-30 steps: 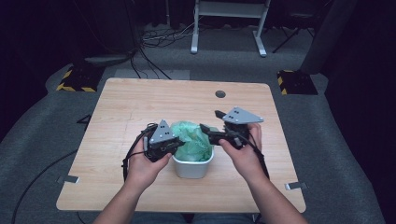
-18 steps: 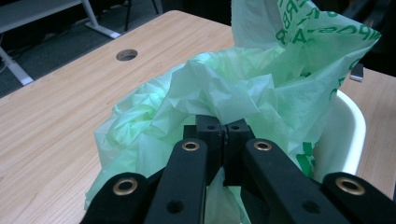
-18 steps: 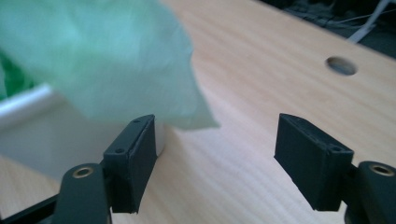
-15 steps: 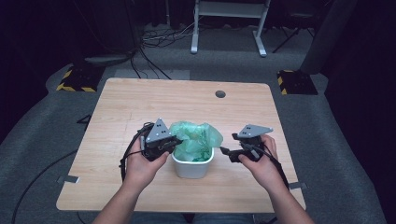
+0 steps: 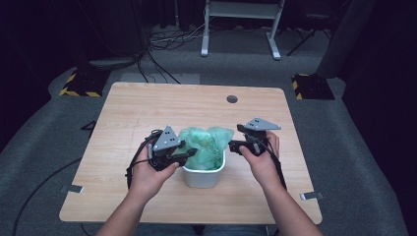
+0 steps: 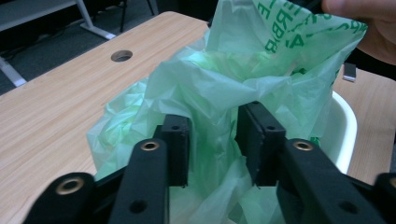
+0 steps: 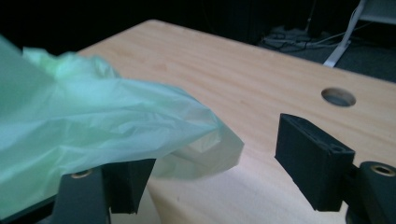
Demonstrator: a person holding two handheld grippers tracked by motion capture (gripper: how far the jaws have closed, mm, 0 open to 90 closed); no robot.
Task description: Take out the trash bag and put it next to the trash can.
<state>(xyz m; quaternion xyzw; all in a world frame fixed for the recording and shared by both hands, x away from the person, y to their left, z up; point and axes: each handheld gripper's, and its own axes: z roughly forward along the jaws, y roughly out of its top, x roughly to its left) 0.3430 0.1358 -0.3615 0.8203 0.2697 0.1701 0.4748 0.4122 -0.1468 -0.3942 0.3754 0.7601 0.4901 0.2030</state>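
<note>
A small white bin point(image 5: 202, 174) stands near the front edge of a wooden table point(image 5: 147, 108), with a green plastic bag point(image 5: 204, 145) bunched in and above it, not yet folded over the rim, so lining looks about half done. The left gripper point(image 5: 189, 153) pinches a fold of bag at the bin's left side. The right gripper point(image 5: 232, 146), jaws wide and empty, has drawn back rightward from the bag since a second ago.

Left gripper point(image 5: 189, 153), right gripper point(image 5: 235, 146): black bodies, grey triangular top plates, brass-ringed screw holes, black cables; forearms bare.
</note>
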